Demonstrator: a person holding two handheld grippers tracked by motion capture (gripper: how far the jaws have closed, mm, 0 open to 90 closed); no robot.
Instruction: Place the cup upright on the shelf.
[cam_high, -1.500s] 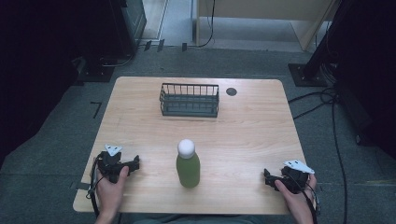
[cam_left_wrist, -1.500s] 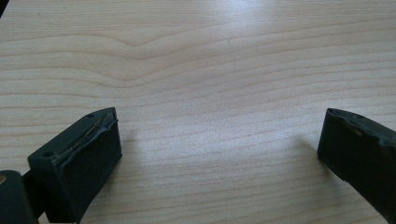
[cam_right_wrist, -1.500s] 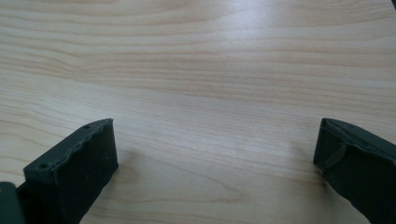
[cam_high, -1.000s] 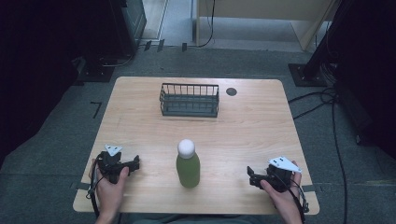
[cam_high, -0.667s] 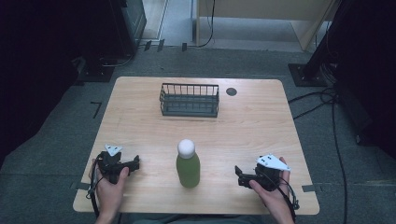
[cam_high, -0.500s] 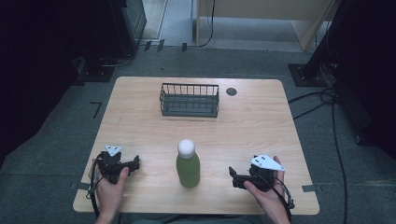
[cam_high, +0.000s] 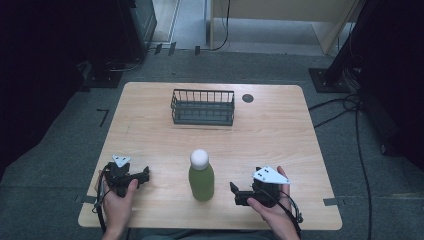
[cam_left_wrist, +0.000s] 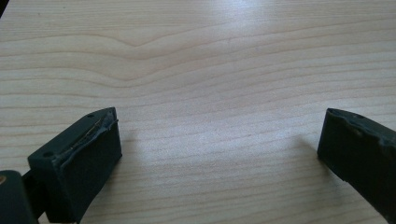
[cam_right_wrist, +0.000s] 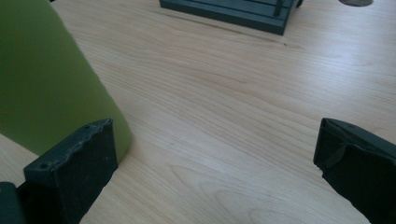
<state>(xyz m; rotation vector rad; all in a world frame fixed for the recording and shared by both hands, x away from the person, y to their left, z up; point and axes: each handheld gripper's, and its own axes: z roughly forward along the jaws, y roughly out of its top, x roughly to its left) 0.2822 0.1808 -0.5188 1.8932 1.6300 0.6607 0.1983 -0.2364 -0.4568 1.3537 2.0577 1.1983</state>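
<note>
A light wooden table (cam_high: 280, 125) bears a wire basket (cam_high: 203, 107) and a green bottle (cam_high: 201, 176).

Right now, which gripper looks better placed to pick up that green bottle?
Probably the right gripper: it sits open close beside the green bottle, jaws pointing toward it. The left gripper is open too, but farther off.
</note>
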